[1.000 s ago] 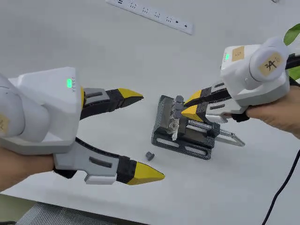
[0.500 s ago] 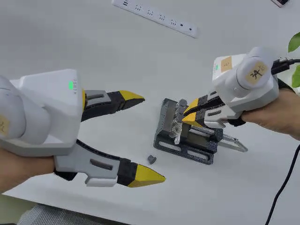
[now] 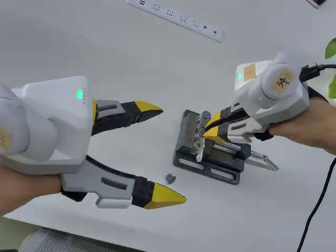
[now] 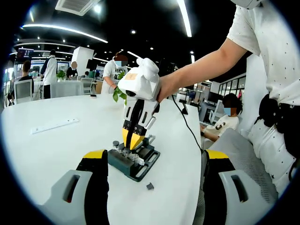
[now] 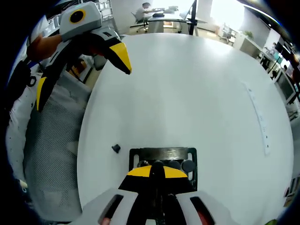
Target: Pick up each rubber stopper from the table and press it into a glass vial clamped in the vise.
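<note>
A dark vise (image 3: 210, 157) stands mid-table with a glass vial (image 3: 198, 143) clamped in it and a grey stopper (image 3: 206, 114) at its far end. My right gripper (image 3: 211, 127) points down onto the vise, its yellow tips shut on a dark rubber stopper (image 5: 157, 165) above the clamp. Another stopper (image 5: 188, 165) sits just beside those tips. One loose stopper (image 3: 170, 178) lies on the table in front of the vise (image 4: 133, 161). My left gripper (image 3: 158, 152) hovers wide open to the left of the vise, holding nothing.
A white power strip (image 3: 176, 18) lies at the back of the table. A black cable (image 3: 320, 205) trails at the right, near a plant leaf (image 3: 331, 47). People sit at desks in the room beyond.
My right gripper has come down and leftward onto the vise, its tips now closer to the vials. The left gripper has held still.
</note>
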Available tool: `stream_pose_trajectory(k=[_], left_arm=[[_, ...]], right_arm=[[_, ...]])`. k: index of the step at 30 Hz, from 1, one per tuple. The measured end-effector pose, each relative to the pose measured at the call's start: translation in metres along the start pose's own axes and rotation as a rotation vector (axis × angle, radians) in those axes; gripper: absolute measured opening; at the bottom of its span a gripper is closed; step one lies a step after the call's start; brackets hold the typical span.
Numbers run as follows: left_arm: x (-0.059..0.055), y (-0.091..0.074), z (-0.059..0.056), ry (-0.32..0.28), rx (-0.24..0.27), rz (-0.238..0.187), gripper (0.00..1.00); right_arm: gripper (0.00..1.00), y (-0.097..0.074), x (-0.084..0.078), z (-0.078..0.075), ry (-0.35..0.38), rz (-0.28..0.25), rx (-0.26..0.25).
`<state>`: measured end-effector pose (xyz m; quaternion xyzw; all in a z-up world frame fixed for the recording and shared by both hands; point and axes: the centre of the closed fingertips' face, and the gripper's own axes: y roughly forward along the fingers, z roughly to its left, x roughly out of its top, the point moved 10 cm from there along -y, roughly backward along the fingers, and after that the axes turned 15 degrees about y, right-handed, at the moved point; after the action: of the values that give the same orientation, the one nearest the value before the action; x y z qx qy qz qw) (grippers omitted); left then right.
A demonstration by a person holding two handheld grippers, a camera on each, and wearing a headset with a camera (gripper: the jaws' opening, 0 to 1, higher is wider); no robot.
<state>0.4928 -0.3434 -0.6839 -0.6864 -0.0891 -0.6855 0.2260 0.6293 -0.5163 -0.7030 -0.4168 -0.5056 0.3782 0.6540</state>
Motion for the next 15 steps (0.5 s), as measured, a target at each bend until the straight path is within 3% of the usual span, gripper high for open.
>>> stream_pose_trajectory(k=[15], left_arm=[[-0.0006,-0.0012,0.0002,0.001,0.003,0.0,0.81]], right_arm=[[0.02,-0.0004,0.002,-0.0039,0.034,0.024,0.036]])
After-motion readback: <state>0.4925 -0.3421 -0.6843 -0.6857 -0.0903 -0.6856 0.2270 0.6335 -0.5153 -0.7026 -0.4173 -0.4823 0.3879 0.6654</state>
